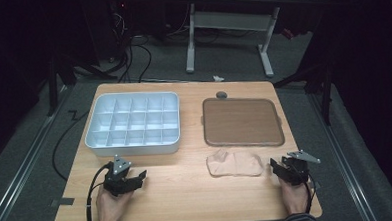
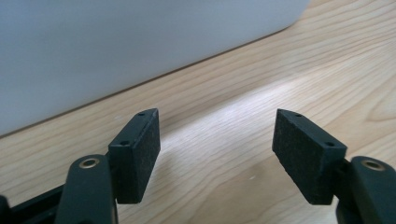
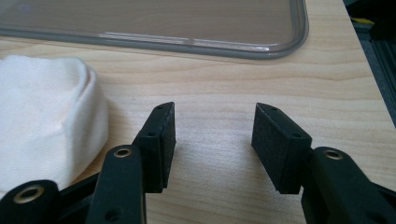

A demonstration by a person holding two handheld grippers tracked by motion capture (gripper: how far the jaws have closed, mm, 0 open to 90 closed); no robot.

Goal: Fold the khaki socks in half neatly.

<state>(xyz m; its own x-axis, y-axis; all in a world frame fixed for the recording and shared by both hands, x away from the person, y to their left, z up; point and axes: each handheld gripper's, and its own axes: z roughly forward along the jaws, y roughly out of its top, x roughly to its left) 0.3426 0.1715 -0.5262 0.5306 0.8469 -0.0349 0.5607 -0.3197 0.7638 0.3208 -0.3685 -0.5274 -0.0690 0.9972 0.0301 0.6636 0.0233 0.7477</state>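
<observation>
Waiting at the near edge, both hands rest on the table: the left gripper (image 1: 139,177) gapes wide and empty below the white compartment box (image 1: 133,124); the right gripper (image 1: 277,165), jaws apart on nothing, sits just beside the folded cloth (image 1: 235,164), probably beige. Next, I'd judge: pinch the cloth's edge.
</observation>
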